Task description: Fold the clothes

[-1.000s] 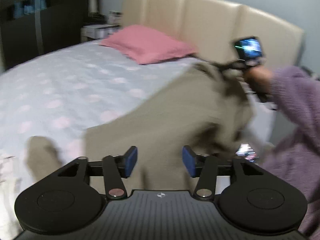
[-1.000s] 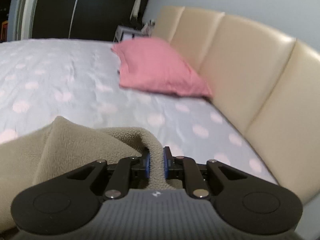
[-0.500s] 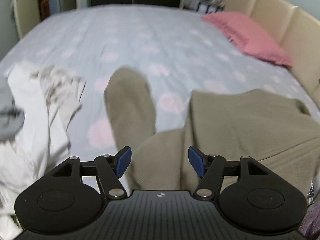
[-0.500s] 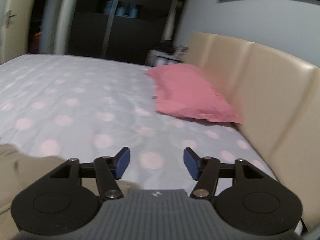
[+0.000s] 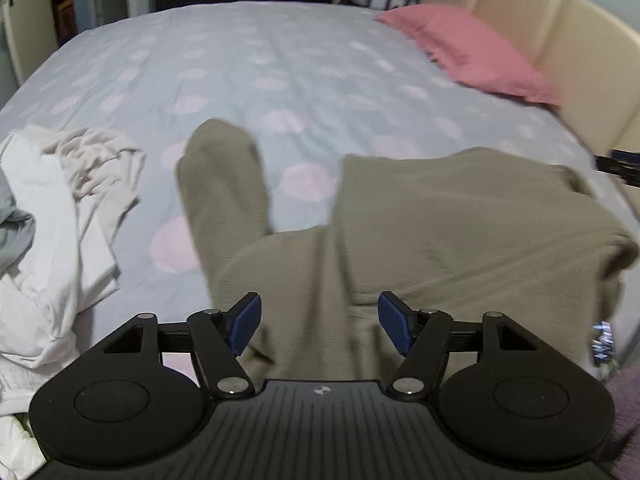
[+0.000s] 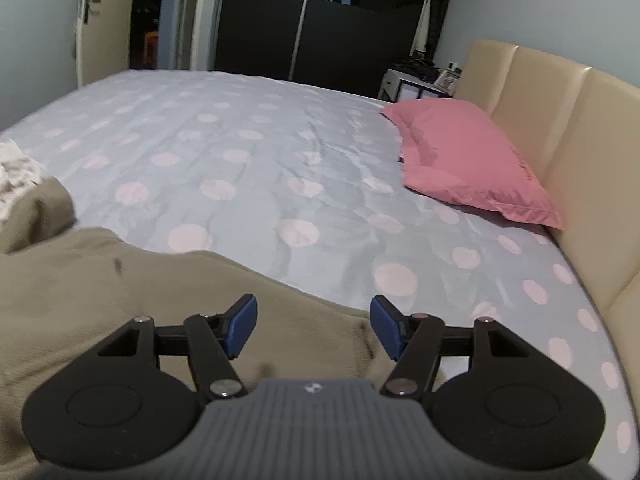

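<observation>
An olive fleece garment lies folded over on the bed, one sleeve stretched away from me. My left gripper hovers above its near part, jaws opening, blue pads apart and nothing pinched between them. In the right wrist view the same garment covers the lower left. My right gripper hangs over its edge, jaws opening too, gripping nothing. The tip of the right gripper shows at the right edge of the left wrist view.
The bed sheet is pale blue with pink dots. A heap of white and grey clothes lies at the left. A pink pillow rests against the cream headboard. Dark wardrobe doors stand beyond the bed.
The right gripper let go of the fleece edge and opened wide. The garment dropped from held up to lying folded on the bed. The left gripper swung down over it, its jaws widening.
</observation>
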